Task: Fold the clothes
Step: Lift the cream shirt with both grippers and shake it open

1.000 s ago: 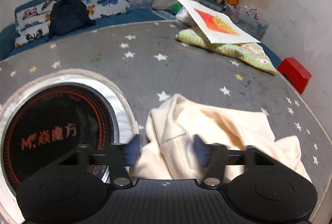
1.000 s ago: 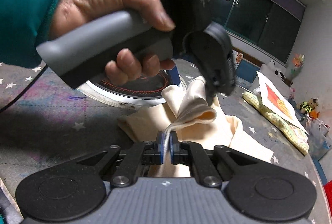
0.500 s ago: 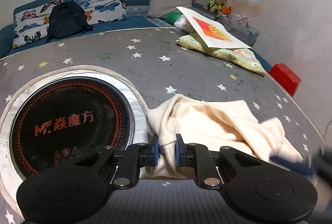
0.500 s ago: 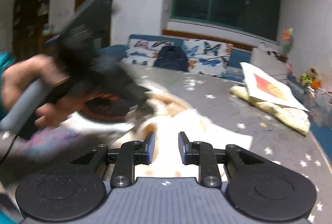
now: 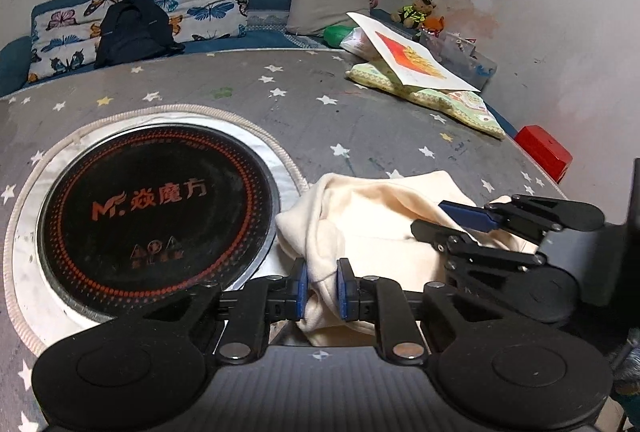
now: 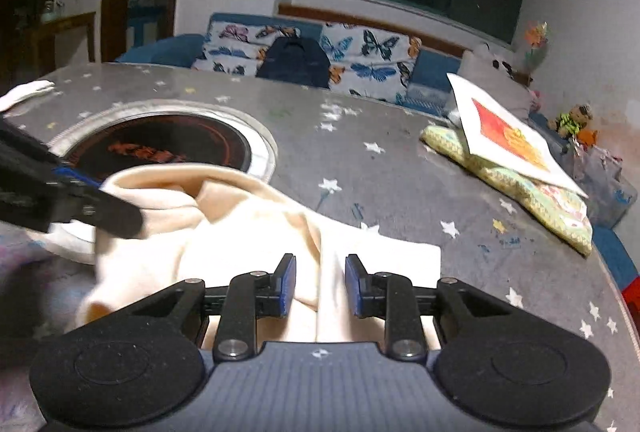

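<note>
A cream garment lies crumpled on the grey star-print table, beside the round black cooktop. My left gripper is closed on a fold at the garment's left near edge, with cloth bunched between its blue pads. My right gripper is open, its pads astride a raised fold of the same garment without pinching it. The right gripper also shows in the left wrist view, over the garment's right side. The left gripper's fingers show in the right wrist view at the garment's left.
A green patterned cushion with a white picture card lies at the table's far right. A red box sits off the right edge. A sofa with butterfly cushions and a dark backpack stands behind the table.
My right gripper let go of the fold it pinched, opened, and came down over the garment's right side. My left gripper closed from wide open onto the left fold.
</note>
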### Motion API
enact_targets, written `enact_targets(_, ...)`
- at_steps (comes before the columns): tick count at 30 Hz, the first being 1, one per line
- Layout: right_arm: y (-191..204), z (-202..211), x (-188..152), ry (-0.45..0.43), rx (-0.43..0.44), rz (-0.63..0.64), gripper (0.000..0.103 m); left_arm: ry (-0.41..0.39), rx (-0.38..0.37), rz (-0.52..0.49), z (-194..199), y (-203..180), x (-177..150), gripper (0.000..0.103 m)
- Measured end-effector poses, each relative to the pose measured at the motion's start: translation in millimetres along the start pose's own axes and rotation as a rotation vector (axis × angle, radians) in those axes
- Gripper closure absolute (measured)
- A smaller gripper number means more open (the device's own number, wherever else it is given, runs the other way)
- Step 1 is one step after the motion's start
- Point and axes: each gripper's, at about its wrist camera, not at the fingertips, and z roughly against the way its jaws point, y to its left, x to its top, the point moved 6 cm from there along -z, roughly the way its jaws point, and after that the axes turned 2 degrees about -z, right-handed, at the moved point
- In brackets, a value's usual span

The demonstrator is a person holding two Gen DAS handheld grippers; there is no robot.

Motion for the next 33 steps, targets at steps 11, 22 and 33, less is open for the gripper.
enact_targets(11, -33, 29, -2, -0.083, -0.102, -0.014, 0.1, -0.008, 0.02, -0.003, -4, 2, 14, 0.062)
enact_targets(22, -59, 65, -17, -0.138, -0.211, -0.006, 0.1, 0.028, 0.019, -0.07, -32, 1, 21, 0.088)
enact_targets(33, -78, 68, -53, -0.057, -0.15, -0.196, 0.087, 0.062, 0.018, -0.043, -42, 4, 27, 0.059)
